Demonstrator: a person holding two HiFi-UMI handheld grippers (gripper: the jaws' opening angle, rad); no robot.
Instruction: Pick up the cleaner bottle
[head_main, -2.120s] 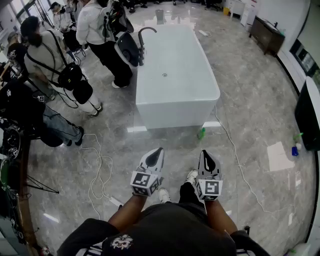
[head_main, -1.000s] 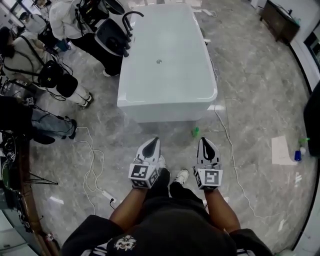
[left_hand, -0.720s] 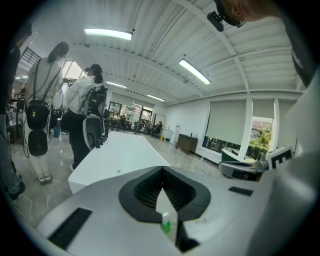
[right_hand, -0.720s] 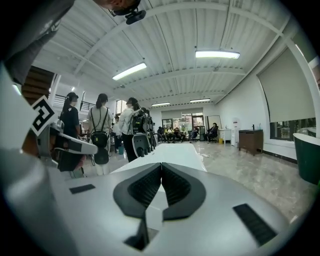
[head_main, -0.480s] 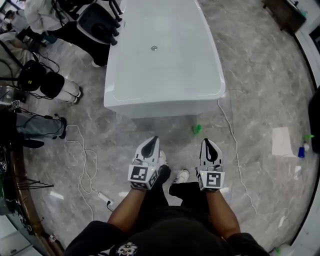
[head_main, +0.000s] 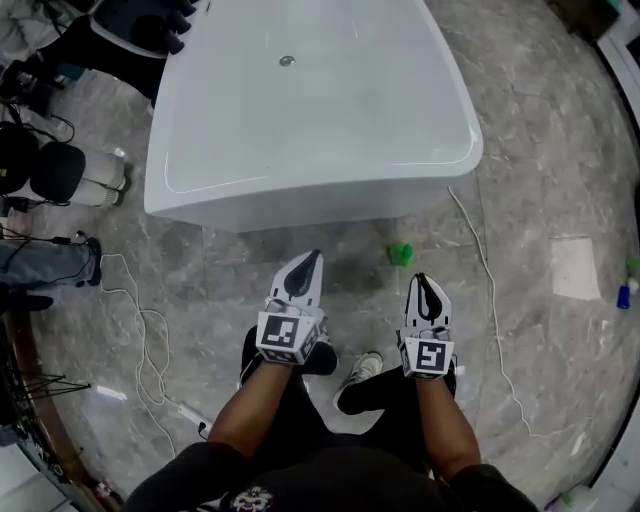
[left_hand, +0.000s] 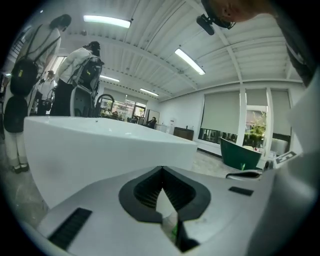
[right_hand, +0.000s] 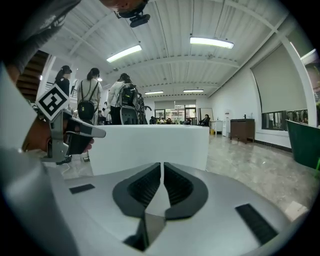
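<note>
Holding left gripper (head_main: 310, 262) and right gripper (head_main: 425, 284) pressed together, empty, green bottle (head_main: 400, 254) ahead beside bathtub (head_main: 300, 195).

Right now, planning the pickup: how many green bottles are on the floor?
1 sure: green bottle just in front of the bathtub. A green item at the right edge may be another.

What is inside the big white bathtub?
Only a small round drain shows on the smooth white bottom of the bathtub. Its far end runs off the picture, and a dark object overlaps the far left rim, hiding that corner.
</note>
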